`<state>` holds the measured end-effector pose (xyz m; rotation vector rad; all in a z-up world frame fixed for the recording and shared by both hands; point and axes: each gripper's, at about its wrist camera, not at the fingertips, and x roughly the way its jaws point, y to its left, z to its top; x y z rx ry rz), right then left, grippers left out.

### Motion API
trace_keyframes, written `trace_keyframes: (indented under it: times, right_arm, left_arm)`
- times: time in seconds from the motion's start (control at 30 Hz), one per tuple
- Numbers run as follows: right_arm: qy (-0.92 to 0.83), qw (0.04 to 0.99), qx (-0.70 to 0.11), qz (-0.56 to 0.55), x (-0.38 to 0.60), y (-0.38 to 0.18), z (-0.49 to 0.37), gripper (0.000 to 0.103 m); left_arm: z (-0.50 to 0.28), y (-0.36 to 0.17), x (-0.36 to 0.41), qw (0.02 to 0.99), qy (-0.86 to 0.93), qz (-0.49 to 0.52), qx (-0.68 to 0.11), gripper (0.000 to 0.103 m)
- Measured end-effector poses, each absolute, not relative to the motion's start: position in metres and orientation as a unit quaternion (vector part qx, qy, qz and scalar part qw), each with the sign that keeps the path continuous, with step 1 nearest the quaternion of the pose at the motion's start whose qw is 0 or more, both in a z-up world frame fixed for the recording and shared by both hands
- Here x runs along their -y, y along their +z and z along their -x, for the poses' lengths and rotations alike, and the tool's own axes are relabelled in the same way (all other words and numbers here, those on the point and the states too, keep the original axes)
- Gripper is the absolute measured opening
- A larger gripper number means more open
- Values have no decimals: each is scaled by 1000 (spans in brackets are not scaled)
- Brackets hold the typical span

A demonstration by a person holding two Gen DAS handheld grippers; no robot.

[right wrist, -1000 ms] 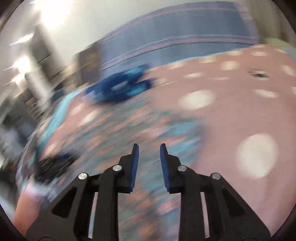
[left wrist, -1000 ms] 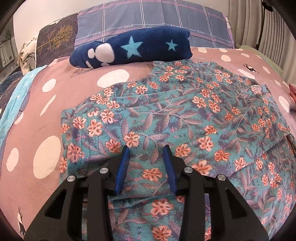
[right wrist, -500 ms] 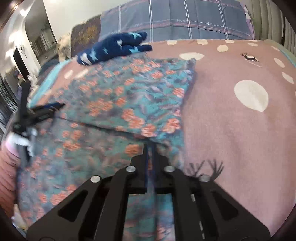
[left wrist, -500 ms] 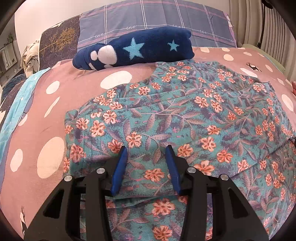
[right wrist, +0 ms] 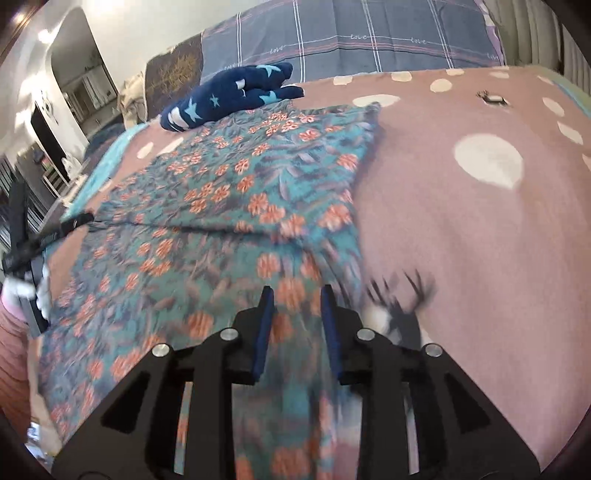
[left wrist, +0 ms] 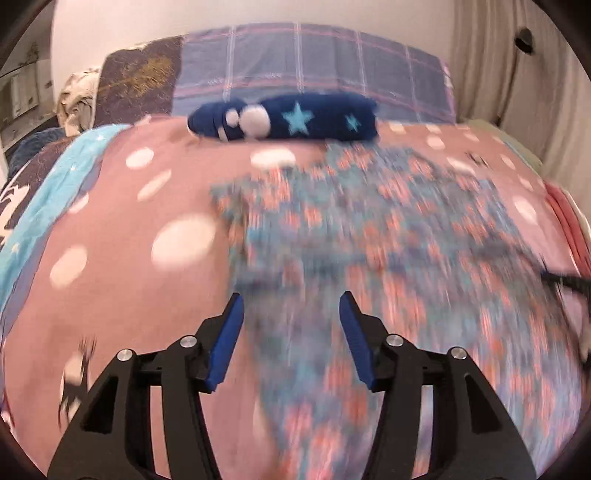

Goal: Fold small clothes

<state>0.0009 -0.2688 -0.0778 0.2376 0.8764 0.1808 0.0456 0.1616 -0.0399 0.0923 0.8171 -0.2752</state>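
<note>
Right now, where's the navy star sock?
In both views the navy star sock lies at the bed's far end, against the plaid pillow, just beyond the floral garment.

teal orange-flowered garment [right wrist: 221, 206], pink white-dotted blanket [right wrist: 480, 229], navy starred plush [right wrist: 229, 96]

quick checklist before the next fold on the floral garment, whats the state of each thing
1. Left gripper free of cloth: ok, jaws opening, nothing pinched between them.
2. Right gripper free of cloth: cannot tell; jaws opening over the floral garment, fabric lies between them and the view is blurred there.
3. First fold in place: ok, one layer is doubled over with a crease running across the middle in the right wrist view.
4. Garment lies flat on the dotted blanket: ok, no big bunching seen.
5. Star-patterned blue item clear of the garment: not ok, it sits right at the far edge.
6. Left view sharp enough to aim: not ok, motion blur.
</note>
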Motion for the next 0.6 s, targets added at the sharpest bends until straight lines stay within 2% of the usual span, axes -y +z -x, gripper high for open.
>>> trace_keyframes:
  times: [0.03,0.07,0.2,0.33,0.6]
  right_arm:
    - [89,895,-421,-119,272,-77,6,28]
    - [94,895,-416,-127,276,-76,16,28]
    - [97,892,-412,-157,283,-76,40,31]
    - [81,890,-418,-164,285,-78,61,36]
    - [89,883,-421,-185,284,-82,113,36]
  left_arm:
    - [-35,-46,-165,900,-139,-52,-410,64]
    - [-22,-55,-168,889,-146,-63,-430,67]
    - [19,-66,-170,879,-183,-70,-434,67]
    - [39,-68,-179,879,-209,-19,-427,67]
    - [80,-76,-196,871,-259,72,-412,67]
